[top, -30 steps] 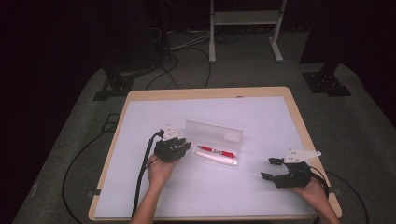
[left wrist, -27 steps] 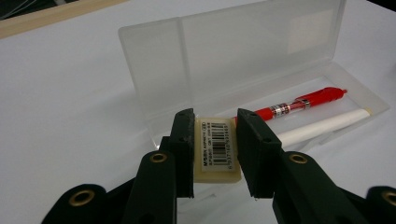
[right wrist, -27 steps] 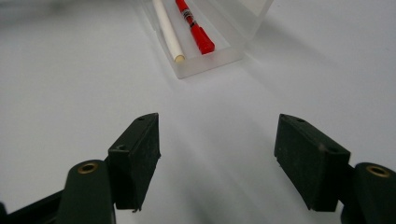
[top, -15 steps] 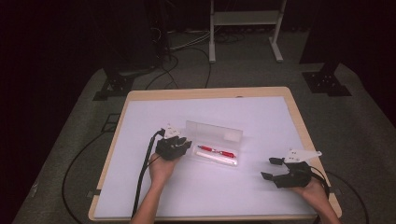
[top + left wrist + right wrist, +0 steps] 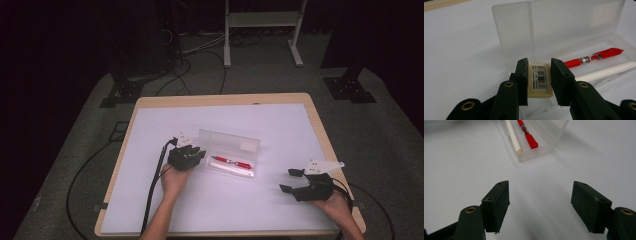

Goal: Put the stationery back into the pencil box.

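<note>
A clear plastic pencil case (image 5: pixel 231 155) lies open in the middle of the white table, its lid (image 5: pixel 554 25) standing up at the back. Inside lie a red pen (image 5: pixel 594 57) and a white stick (image 5: pixel 606 72), also seen in the right gripper view as red pen (image 5: pixel 527 134) and white stick (image 5: pixel 512 135). My left gripper (image 5: pixel 192 156) is at the case's left end, shut on a cream eraser (image 5: pixel 539 79) with a barcode label, held over the case's end. My right gripper (image 5: pixel 291 180) rests open on the table to the right of the case, nothing between its fingers.
The table (image 5: pixel 280 125) has a white top with a wooden rim. A black cable (image 5: pixel 152 185) trails from the left gripper off the front edge. Beyond the table stand a metal frame (image 5: pixel 260 30) and cables on the grey floor.
The right gripper has shifted slightly toward the near edge. The left gripper stays at the case's left end.
</note>
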